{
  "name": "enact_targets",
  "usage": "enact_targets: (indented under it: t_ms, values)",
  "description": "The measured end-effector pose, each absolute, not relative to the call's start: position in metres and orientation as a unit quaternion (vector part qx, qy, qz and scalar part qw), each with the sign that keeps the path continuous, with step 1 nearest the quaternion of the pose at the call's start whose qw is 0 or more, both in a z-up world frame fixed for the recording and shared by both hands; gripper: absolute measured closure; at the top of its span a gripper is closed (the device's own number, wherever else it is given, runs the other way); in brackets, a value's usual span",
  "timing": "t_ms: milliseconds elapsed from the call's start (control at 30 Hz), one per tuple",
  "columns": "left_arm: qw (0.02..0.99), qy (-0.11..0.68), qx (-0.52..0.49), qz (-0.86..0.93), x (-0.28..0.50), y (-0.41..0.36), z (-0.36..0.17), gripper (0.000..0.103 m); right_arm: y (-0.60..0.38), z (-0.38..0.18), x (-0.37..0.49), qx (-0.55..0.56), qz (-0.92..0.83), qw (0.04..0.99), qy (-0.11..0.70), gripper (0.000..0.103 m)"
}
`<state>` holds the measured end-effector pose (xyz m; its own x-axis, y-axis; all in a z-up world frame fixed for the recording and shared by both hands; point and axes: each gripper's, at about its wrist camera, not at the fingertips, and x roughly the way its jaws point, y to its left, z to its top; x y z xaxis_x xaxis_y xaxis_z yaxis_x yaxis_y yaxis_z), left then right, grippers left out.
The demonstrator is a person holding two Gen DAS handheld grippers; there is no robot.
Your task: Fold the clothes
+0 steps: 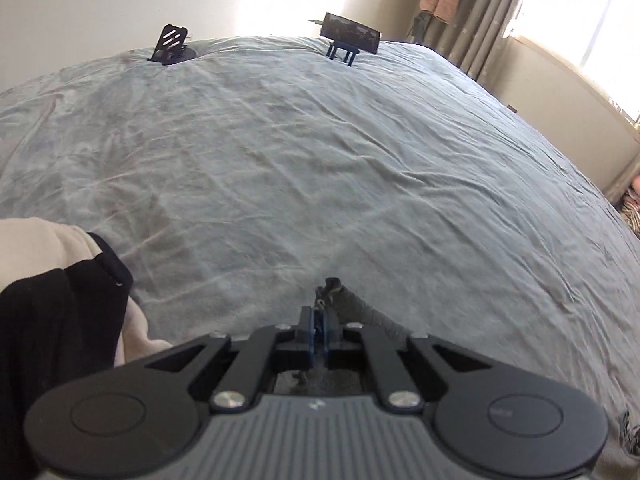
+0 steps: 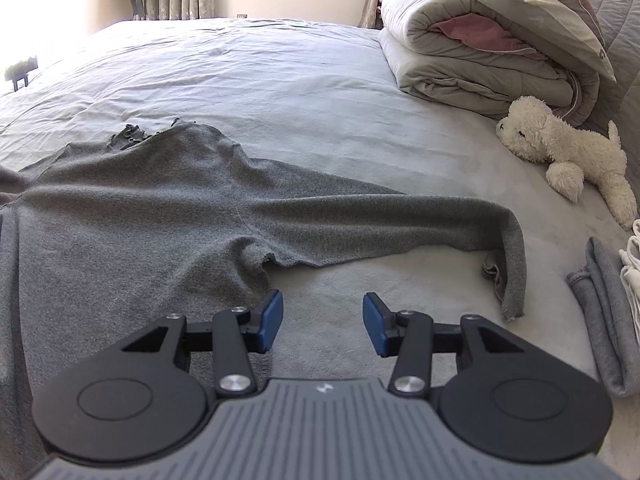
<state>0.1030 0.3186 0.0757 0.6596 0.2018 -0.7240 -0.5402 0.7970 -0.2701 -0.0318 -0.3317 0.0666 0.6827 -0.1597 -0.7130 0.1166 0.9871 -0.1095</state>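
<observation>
A grey long-sleeved top (image 2: 132, 208) lies spread flat on the bed, its frilled collar (image 2: 136, 134) at the far side and one sleeve (image 2: 392, 216) stretched right with the cuff bent toward me. My right gripper (image 2: 322, 322) is open and empty, low over the sheet just right of the top's side edge below the armpit. My left gripper (image 1: 320, 330) is shut on a dark grey frilled edge of the top (image 1: 340, 300), held just above the bed.
The grey bedsheet (image 1: 320, 140) fills both views. Two black phone stands (image 1: 172, 44) (image 1: 348, 36) sit at the far edge. A rolled duvet (image 2: 492, 40) and a white plush dog (image 2: 568, 148) lie at the right. Folded grey clothes (image 2: 608, 312) are stacked at the far right. A black and beige garment (image 1: 60, 300) lies left.
</observation>
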Motion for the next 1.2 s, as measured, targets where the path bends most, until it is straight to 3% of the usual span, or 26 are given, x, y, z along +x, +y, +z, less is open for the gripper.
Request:
enact_targets:
  t_ms: [167,233,300,500,700,867,1100,1200]
  values:
    - [0.884,0.318,-0.252,0.233,0.111,0.326,0.083,0.097,-0.330,0.069,-0.030,-0.030,-0.072,0.920,0.383,0.056]
    - [0.889,0.301,-0.235,0.253,0.115,0.324,0.087,0.090,-0.328,0.069,-0.030,-0.030,-0.072,0.921,0.382,0.056]
    - [0.890,0.293,-0.235,0.258,0.113,0.326,0.091,0.051,-0.327,0.070,-0.030,-0.030,-0.071,0.922,0.380,0.056]
    - [0.892,0.310,-0.251,0.214,0.079,0.299,0.119,0.050,-0.328,0.075,-0.036,-0.019,-0.071,0.925,0.373,0.056]
    - [0.876,0.443,-0.191,0.004,0.009,0.157,0.099,0.050,-0.327,0.079,-0.066,0.035,-0.049,0.921,0.386,0.055]
    - [0.864,0.475,-0.117,-0.118,-0.053,0.067,0.075,0.045,-0.332,0.071,-0.113,0.068,-0.047,0.908,0.411,0.054]
    - [0.856,0.486,-0.122,-0.130,-0.085,0.043,0.062,0.032,-0.339,0.058,-0.157,0.115,-0.039,0.885,0.450,0.053]
    - [0.849,0.495,-0.132,-0.128,-0.091,0.039,0.054,0.032,-0.327,0.053,-0.153,0.114,-0.007,0.872,0.476,0.053]
